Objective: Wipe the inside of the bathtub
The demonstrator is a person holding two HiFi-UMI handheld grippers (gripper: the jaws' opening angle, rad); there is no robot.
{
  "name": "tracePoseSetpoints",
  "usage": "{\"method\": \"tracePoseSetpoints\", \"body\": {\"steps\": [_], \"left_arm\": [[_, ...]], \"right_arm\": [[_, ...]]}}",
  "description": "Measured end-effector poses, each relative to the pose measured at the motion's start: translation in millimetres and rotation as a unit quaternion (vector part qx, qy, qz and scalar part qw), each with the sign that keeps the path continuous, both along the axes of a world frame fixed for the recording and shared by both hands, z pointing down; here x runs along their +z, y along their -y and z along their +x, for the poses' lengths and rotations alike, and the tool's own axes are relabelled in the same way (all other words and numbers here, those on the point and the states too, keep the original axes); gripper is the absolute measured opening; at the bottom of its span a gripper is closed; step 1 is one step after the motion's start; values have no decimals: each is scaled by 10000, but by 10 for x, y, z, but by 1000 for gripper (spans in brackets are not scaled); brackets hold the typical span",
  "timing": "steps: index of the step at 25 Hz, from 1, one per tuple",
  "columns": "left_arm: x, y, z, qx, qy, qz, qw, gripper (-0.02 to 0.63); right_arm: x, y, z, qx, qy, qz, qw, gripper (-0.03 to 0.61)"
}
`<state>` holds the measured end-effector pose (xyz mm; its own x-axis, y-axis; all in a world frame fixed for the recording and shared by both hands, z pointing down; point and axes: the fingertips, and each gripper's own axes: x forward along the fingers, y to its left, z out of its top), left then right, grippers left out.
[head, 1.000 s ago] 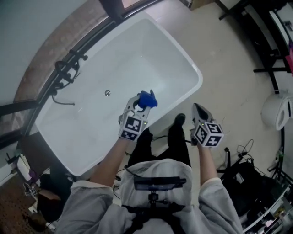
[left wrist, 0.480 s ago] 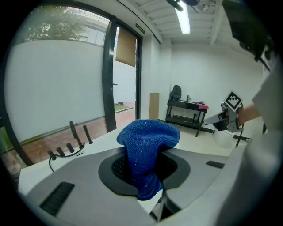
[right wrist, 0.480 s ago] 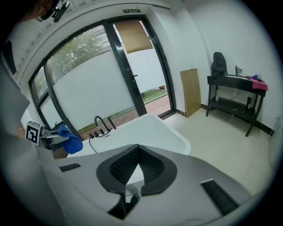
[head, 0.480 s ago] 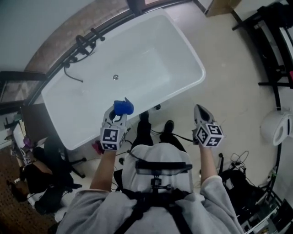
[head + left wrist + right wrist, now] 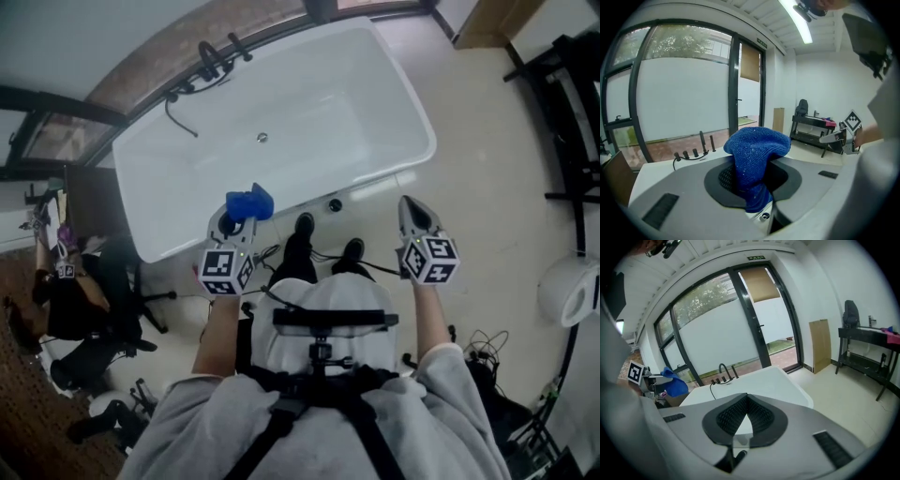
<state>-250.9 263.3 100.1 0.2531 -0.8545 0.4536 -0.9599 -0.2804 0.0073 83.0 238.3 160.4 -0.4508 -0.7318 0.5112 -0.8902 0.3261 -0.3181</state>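
The white bathtub (image 5: 366, 94) lies ahead in the head view, with a black faucet (image 5: 211, 58) at its far left rim and a drain (image 5: 262, 138) in its floor. My left gripper (image 5: 237, 221) hangs in front of the tub's near rim, over the floor, shut on a blue cloth (image 5: 249, 202). In the left gripper view the blue cloth (image 5: 757, 157) bulges up from between the jaws. My right gripper (image 5: 411, 211) is level with it on the right, shut and empty, outside the tub. The right gripper view shows the bathtub (image 5: 773, 379) beyond the meeting pads (image 5: 736, 416).
The person's feet (image 5: 326, 239) stand just before the tub. A black chair and bags (image 5: 80, 314) crowd the floor at left. A white round fixture (image 5: 574, 291) sits at right, black racks (image 5: 572, 103) at far right. Cables lie near the feet.
The person has stepped back from the tub. The left gripper with the cloth has drawn back from over the tub's inside to in front of its rim. The right gripper stays shut.
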Motion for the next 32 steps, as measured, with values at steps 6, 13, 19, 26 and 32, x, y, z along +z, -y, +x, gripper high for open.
{"method": "tracePoseSetpoints", "body": {"steps": [6,13,19,26,32], "left_arm": [[-52,-212,-444,-268,-124,102,9995,86],[11,-318,-802,-84,-220,-20,9997,86],[133,-511,-1332,-409,-402,-211,9981,86],[119,-651,-1522,-526,-339,-180,9979,87],[102,-794,-1540,-688,-333,-128,9970,87]], "right_arm": [[-150,-114,-383,-154,-83,78,9998,6],[-43,-302,-666,44,-239,-147,9996,6],[1,-378,-1022,97,-165,-291,9994,6],[17,-454,-1194,-105,-309,-294,9990,5],[-18,-444,-1257,-187,-286,-203,9992,5]]}}
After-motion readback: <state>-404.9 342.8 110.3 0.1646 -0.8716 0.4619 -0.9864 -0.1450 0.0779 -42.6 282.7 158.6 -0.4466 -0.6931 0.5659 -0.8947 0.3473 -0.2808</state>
